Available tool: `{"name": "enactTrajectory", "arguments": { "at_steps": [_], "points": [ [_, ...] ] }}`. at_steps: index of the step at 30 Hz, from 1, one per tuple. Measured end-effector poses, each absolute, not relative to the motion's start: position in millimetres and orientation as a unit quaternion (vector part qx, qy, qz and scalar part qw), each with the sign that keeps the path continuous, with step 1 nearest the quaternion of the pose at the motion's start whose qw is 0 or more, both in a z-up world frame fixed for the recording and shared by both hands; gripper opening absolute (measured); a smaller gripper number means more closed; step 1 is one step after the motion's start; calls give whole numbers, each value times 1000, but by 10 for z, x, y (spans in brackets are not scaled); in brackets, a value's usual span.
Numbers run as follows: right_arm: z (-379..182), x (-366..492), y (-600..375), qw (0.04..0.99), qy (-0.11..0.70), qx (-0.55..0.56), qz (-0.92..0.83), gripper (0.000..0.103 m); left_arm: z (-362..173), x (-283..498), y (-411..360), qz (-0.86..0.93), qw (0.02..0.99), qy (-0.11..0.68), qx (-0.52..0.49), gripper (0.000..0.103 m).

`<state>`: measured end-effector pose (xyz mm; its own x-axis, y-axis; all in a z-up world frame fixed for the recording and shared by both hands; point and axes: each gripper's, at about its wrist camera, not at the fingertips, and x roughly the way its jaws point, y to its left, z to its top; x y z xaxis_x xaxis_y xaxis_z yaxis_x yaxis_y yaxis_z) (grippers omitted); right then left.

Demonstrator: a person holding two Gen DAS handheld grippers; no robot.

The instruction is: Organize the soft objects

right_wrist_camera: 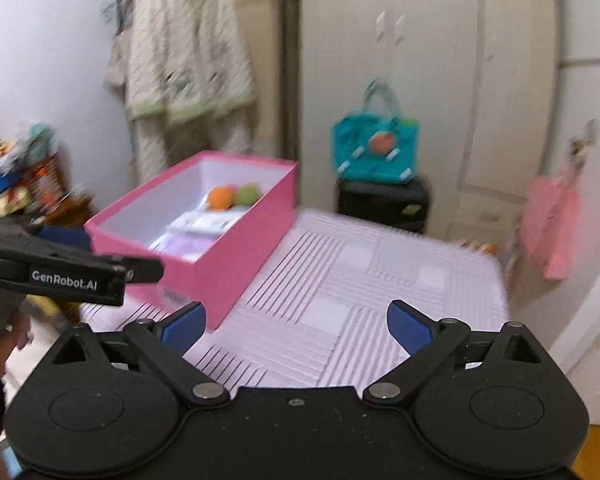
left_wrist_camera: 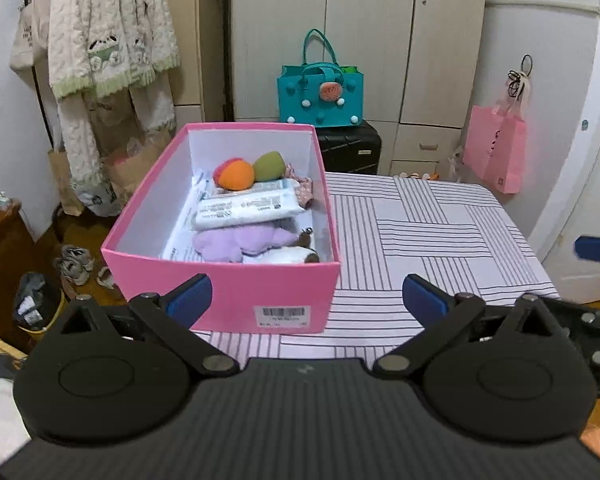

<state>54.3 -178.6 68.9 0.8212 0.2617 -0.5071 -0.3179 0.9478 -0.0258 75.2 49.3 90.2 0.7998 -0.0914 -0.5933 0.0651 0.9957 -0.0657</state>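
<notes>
While both my left claw (left_wrist_camera: 306,294) and right claw (right_wrist_camera: 296,326) gape wide and empty, I think the pink box (left_wrist_camera: 228,292) is light, so I would hold its stiff walls.

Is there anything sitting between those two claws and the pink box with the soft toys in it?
Nothing visible. The left claw hovers open right in front of the pink box, with only striped bedsheet below. The right claw is open and empty too, with bare sheet between it and the box, whose top has no lid.
</notes>
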Motion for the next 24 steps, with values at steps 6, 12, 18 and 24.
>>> {"name": "enactTrajectory", "arguments": {
  "at_steps": [6, 12, 18, 24],
  "points": [
    [577, 447, -1739, 966, 234, -41, 99, 99, 789, 759, 438, -45, 948, 314, -5, 103],
    [493, 486, -1744, 966, 244, -26, 86, 99, 738, 675, 451, -39, 954, 297, -3, 103],
    [466, 464, -1714, 966, 243, -25, 80, 99, 731, 586, 428, -17, 960, 281, 9, 103],
    [448, 440, -1709, 967, 241, -20, 77, 99, 732, 535, 378, -22, 960, 279, 15, 103]
  ]
}}
